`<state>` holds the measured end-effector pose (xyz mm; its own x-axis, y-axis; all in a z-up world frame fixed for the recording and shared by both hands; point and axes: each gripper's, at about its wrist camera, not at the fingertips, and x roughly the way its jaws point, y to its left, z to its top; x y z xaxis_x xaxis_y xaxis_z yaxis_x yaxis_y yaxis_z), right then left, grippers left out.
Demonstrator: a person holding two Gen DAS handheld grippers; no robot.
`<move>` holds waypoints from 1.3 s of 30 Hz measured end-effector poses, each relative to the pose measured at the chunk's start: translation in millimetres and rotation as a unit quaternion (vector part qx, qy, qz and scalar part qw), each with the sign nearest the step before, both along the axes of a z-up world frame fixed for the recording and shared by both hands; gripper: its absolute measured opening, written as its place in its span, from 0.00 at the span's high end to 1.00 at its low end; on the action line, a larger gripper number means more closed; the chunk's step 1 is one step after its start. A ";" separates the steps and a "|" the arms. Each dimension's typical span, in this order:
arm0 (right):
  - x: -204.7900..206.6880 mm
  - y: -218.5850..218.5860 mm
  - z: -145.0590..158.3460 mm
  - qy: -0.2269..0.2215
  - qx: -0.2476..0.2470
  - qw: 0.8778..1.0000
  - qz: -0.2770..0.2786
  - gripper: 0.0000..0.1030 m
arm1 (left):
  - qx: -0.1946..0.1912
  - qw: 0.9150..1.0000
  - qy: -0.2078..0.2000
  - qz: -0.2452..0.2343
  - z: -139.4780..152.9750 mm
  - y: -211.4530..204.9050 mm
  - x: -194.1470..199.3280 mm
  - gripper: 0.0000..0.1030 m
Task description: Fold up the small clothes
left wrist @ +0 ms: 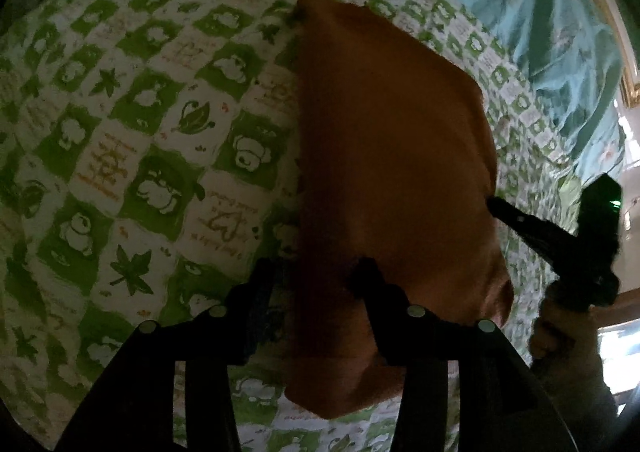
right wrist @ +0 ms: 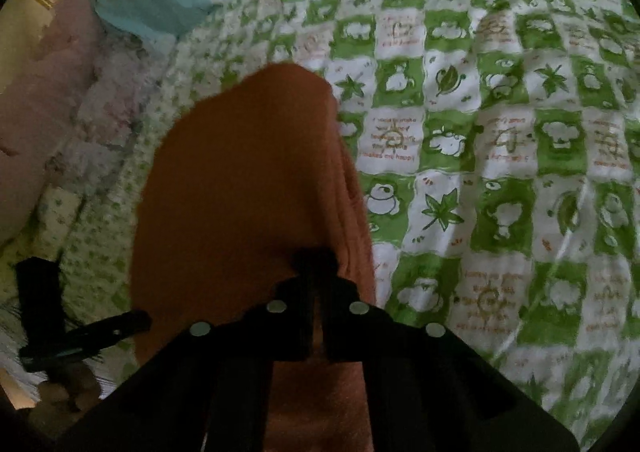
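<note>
The green-and-white checked bedspread with leaf and animal prints (right wrist: 500, 156) carries small orange lettering in its white squares across both views, too blurred and small to read beyond a doubtful "makes me happy" in the right wrist view; nothing else bears text.

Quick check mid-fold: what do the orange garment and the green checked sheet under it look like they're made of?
Orange garment: looks like soft matte knit or fleece, with a slightly fuzzy edge and limp drape; dim light leaves the exact fabric open. Green checked sheet: thin printed woven cloth, probably cotton, matte with shallow wrinkles. The right claw is closed on the garment.
</note>
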<state>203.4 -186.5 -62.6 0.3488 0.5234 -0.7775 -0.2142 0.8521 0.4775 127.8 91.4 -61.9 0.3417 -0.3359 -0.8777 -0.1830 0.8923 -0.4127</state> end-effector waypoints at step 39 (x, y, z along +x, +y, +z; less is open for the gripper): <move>-170.0 -23.5 50.7 -0.052 -0.011 0.996 -0.068 0.43 | 0.080 0.990 -0.068 -0.097 50.0 -8.5 -84.2 0.35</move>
<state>33.4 -209.9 -11.9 0.4946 0.4485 -0.7444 -0.1427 0.8868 0.4395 43.7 82.9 -11.9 0.4035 -0.2671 -0.8751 0.0467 0.9612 -0.2718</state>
